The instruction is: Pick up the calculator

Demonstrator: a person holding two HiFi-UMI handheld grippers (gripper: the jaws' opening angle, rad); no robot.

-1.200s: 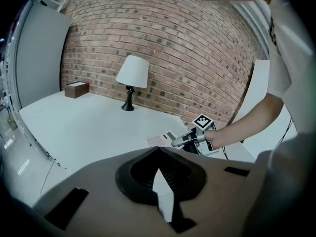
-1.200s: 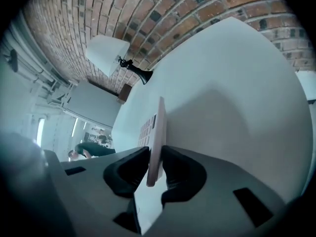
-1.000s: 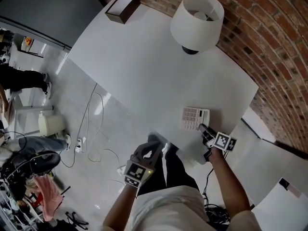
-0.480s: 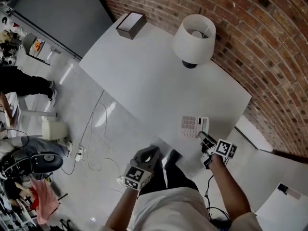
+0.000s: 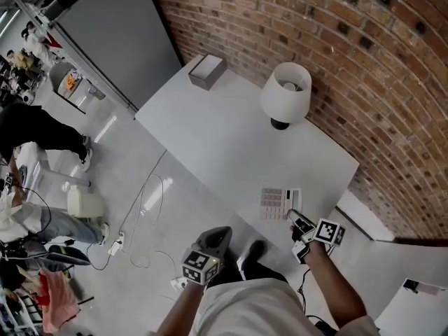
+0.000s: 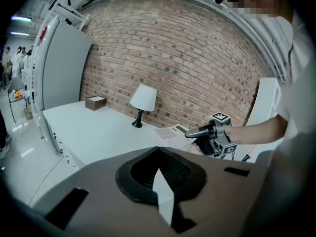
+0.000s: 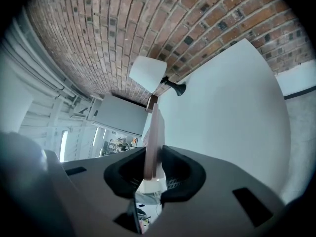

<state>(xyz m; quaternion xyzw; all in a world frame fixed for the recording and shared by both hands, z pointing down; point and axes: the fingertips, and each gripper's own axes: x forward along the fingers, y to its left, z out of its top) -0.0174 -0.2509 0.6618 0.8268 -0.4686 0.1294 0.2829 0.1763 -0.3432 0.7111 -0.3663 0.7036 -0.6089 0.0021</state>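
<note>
In the right gripper view the calculator [image 7: 154,137] shows only its thin edge, so its keys are hidden. In the head view the keys are too small to read. The shade of the lamp [image 5: 285,98] hides most of its foot. A person [image 5: 35,128] is cut off at the left edge.

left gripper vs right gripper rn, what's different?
The right gripper clamps the calculator edge-on in its fingers; the left gripper has its fingers together, empty. The right gripper reaches over the table edge; the left gripper sits short of it. Both carry a marker cube.
</note>
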